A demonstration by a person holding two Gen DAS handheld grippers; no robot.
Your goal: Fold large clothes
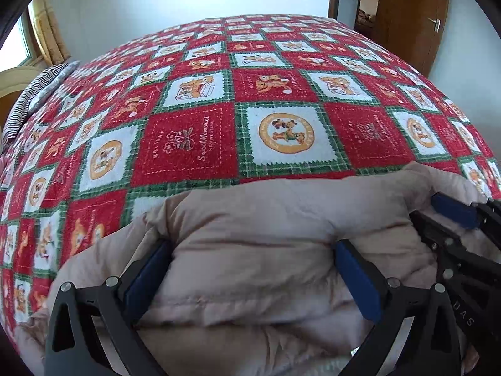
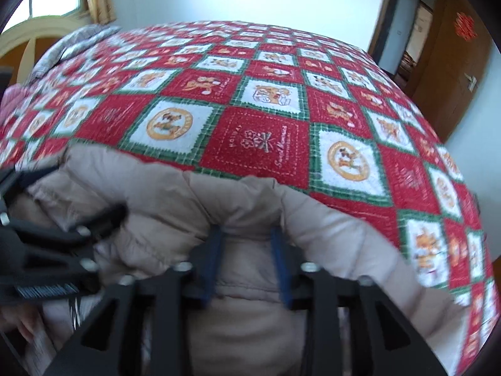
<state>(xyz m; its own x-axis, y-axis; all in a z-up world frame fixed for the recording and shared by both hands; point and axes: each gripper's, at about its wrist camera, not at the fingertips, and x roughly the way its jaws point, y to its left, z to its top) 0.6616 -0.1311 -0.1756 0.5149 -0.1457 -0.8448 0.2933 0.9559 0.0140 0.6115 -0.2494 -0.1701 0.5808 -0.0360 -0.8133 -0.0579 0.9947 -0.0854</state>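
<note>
1. Red, white and green patchwork bedspread (image 1: 194,138) covered the bed; a wooden door (image 1: 410,18) stood beyond.
2. A beige padded coat (image 1: 266,250) lay bunched at its near edge.
3. The left gripper (image 1: 253,279) stood wide apart, straddling padding.
4. The right gripper (image 2: 249,260) pinched a coat fold.

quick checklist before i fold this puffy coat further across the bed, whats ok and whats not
1. Right gripper pinching the beige coat: ok, fabric bunched between narrow fingers.
2. Left gripper gripping: cannot tell, fingers wide, coat bulging between them.
3. Grippers apart: not ok, very close together.
4. Bedspread ahead free of things: ok.
5. Striped cloth out of the way: ok, far corner.
6. Coat's near edge: cannot tell, hidden.
</note>
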